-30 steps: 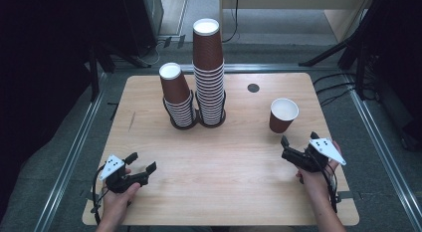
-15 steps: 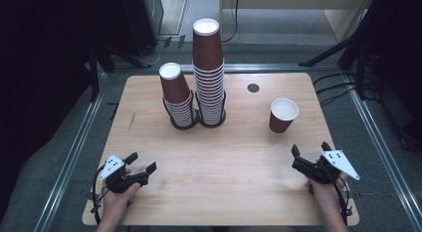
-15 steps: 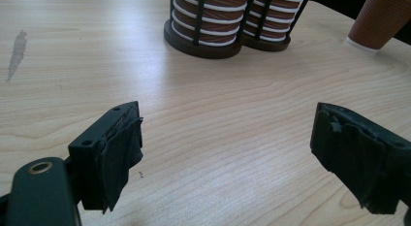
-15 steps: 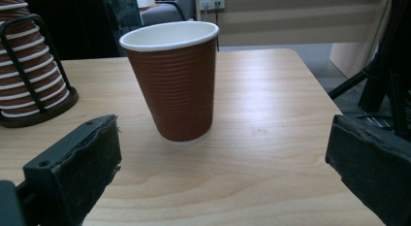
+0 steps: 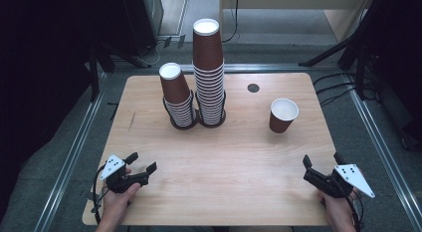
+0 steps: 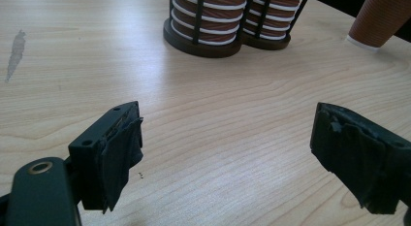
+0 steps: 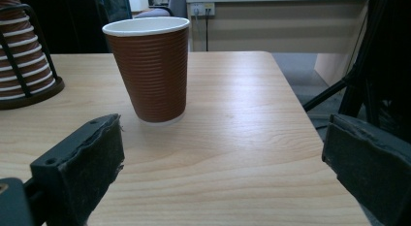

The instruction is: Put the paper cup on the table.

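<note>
I record both tongs wide and empty, the left tongs (image 5: 142, 165) near the table's (image 5: 234, 157) near-left corner, the right tongs (image 5: 322, 161) near its near-right corner, with the single brown cup (image 5: 283, 115) upright toward the right edge, well apart from both.

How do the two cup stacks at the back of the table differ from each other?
The taller stack rises well above the shorter stack, so it plainly has more cups. The taller one stands upright, while the shorter one leans to the left at its top. The shorter stack sits on the left, the taller one beside it on the right. Both are brown ribbed paper cups, upside down, each in a black wire holder.
</note>
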`<state>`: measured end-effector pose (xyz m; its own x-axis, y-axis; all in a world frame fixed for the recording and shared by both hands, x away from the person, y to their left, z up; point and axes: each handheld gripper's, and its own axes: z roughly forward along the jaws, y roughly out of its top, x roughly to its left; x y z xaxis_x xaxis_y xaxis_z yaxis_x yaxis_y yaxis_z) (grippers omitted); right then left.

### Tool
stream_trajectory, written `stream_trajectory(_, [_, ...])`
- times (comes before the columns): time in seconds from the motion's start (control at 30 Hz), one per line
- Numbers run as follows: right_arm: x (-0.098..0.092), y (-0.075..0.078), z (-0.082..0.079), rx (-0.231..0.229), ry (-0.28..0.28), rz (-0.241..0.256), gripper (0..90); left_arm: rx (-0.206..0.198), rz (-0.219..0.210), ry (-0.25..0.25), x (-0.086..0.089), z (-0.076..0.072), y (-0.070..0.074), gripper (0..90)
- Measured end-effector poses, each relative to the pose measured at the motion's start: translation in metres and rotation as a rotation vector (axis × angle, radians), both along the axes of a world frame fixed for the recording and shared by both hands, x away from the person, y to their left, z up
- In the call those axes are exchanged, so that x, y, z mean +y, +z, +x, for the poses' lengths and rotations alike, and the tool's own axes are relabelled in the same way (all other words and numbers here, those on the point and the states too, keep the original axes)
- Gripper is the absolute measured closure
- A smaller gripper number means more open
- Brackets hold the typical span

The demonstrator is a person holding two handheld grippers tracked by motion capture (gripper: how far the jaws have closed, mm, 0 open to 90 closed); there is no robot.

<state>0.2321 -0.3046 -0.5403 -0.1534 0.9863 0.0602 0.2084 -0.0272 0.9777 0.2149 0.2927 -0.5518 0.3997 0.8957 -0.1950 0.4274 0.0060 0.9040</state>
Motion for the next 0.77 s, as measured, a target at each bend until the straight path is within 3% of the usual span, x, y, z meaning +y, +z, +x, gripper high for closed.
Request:
stream_trajectory(0.2, [-0.013,0.000,-0.010,-0.008,0.008,0.034,4.5,0.000,0.002,-0.004,0.000,0.000,0.000,11.7])
stream_trajectory(0.37, [-0.025,-0.001,-0.018,0.021,-0.013,0.019,4.9,0.002,0.005,-0.006,-0.001,0.000,0.000,11.9])
stream_trajectory(0.57, [-0.035,-0.003,-0.022,0.037,-0.029,0.073,4.8,0.009,0.000,-0.009,-0.001,0.001,0.000,12.0])
stream_trajectory(0.77, [-0.027,-0.005,-0.021,0.040,-0.011,0.021,4.4,0.013,0.005,-0.012,-0.002,0.003,-0.001,12.6])
